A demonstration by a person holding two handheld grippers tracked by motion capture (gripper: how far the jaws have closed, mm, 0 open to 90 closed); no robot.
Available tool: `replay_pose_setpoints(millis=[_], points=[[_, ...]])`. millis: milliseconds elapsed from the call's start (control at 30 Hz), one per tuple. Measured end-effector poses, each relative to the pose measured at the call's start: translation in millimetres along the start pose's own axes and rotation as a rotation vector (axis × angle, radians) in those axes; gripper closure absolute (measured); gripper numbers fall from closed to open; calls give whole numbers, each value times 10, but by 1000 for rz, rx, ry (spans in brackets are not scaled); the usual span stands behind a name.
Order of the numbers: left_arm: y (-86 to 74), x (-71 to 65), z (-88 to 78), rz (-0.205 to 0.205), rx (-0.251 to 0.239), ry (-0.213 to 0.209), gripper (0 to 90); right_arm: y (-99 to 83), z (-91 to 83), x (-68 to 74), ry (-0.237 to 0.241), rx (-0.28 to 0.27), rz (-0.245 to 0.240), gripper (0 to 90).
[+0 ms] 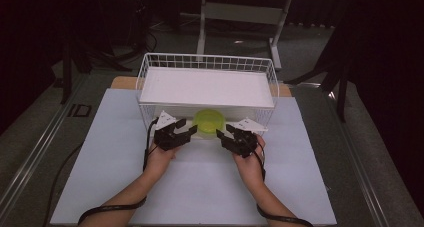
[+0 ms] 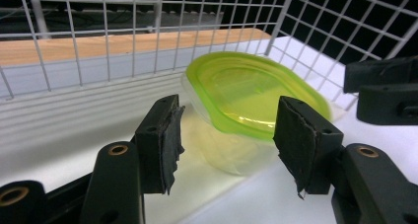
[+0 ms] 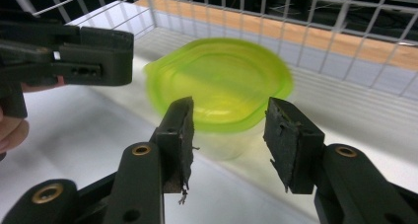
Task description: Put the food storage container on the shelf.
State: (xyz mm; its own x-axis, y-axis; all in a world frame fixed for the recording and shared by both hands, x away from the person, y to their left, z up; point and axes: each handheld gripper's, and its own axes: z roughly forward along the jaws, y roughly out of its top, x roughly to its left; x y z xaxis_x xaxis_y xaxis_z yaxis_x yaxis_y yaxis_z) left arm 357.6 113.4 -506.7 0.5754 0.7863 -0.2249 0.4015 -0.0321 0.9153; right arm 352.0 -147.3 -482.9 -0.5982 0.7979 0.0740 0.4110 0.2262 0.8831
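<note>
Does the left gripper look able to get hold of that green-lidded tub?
Probably yes. The left gripper is open, with the tub right ahead of its fingers at the wire basket's open side; nothing sits between.

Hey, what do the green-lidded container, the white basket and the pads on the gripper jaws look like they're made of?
Lid: translucent green plastic, glossy, light passes through it. Tub beneath it: clear, slightly cloudy plastic, probably thin. Basket: metal wire with a white coating, judging by the thin welded grid. Jaw pads: matte black foam or rubber, likely soft, since the edges look torn and frayed.
</note>
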Motion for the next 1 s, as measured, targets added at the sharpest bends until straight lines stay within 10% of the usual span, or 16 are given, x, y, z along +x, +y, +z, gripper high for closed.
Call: replay_pose_setpoints(millis=[267,467,567,1000], points=[[-80,-89,-269,14,-22,-96,269,-129,7,126,30,34,2,581],[-160,-157,-380,35,32,-66,8,-197,87,191,53,72,-20,727],[-239,-196,-516,37,34,-57,7,-205,136,208,62,100,-17,892],[-424,-182,-717,93,9,-47,7,-193,360,193,47,140,-3,900]])
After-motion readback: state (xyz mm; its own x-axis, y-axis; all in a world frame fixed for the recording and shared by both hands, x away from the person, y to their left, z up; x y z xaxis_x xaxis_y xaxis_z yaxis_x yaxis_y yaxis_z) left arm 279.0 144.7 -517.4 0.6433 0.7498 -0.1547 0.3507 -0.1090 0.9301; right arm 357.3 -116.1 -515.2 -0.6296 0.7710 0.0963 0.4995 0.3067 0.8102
